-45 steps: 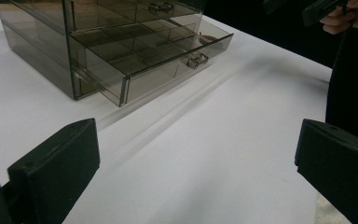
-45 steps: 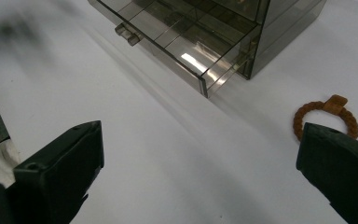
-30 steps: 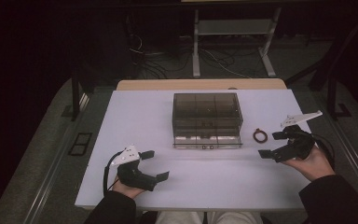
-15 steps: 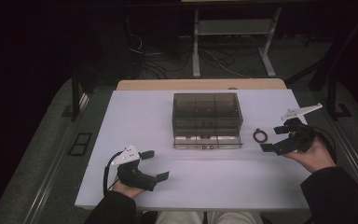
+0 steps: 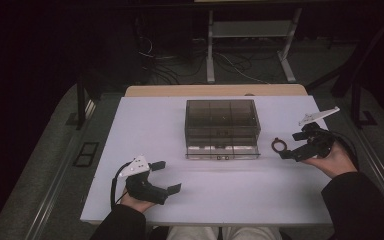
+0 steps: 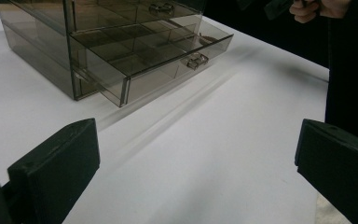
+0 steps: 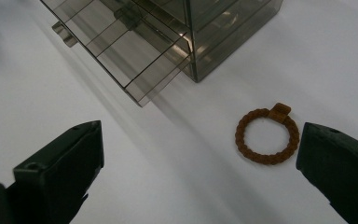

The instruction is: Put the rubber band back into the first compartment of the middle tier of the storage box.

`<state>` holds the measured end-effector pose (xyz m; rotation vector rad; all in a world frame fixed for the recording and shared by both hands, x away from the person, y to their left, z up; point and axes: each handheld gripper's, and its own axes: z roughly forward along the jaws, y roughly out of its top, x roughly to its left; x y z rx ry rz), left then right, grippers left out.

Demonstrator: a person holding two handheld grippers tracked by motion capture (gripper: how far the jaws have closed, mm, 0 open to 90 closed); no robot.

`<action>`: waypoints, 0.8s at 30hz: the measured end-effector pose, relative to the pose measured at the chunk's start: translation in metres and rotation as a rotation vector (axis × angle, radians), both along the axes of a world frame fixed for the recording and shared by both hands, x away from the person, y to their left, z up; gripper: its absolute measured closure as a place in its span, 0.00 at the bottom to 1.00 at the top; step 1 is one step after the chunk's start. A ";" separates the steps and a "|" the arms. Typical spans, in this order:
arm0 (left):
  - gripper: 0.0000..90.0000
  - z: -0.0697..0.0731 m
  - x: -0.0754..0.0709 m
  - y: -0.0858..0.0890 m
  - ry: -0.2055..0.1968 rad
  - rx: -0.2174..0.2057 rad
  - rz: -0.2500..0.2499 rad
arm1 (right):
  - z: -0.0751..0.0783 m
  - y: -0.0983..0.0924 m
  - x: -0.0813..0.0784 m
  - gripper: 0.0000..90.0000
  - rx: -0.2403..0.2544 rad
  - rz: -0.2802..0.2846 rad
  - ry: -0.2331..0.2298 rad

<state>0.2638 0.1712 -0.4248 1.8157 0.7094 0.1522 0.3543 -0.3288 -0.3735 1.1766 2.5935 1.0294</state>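
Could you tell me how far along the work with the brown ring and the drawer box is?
The bottom drawer of the drawer box already stands pulled out. The right hand-held gripper, jaws open, is close to the brown ring, which lies on the table ungrasped. Left: probably picking it up and placing it in the drawer. The left hand-held gripper waits open.

A brown braided ring point(image 7: 266, 136) lies by a smoky grey see-through drawer box point(image 5: 222, 127) on a white table point(image 5: 145, 125).
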 end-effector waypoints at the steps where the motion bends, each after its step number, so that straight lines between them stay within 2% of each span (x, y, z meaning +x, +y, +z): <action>1: 0.00 0.000 0.000 0.000 0.000 0.000 0.000 | -0.001 0.000 0.001 0.00 -0.002 0.001 0.003; 8: 0.00 0.000 0.000 0.000 0.000 -0.003 0.001 | -0.006 0.002 0.006 0.00 -0.013 0.011 0.011; 17: 0.00 0.000 0.000 0.001 0.002 -0.009 0.005 | -0.021 0.007 0.014 0.00 -0.051 0.024 0.035; 24: 0.00 0.000 0.000 0.001 0.001 -0.009 0.006 | -0.026 0.008 0.017 0.00 -0.056 0.032 0.040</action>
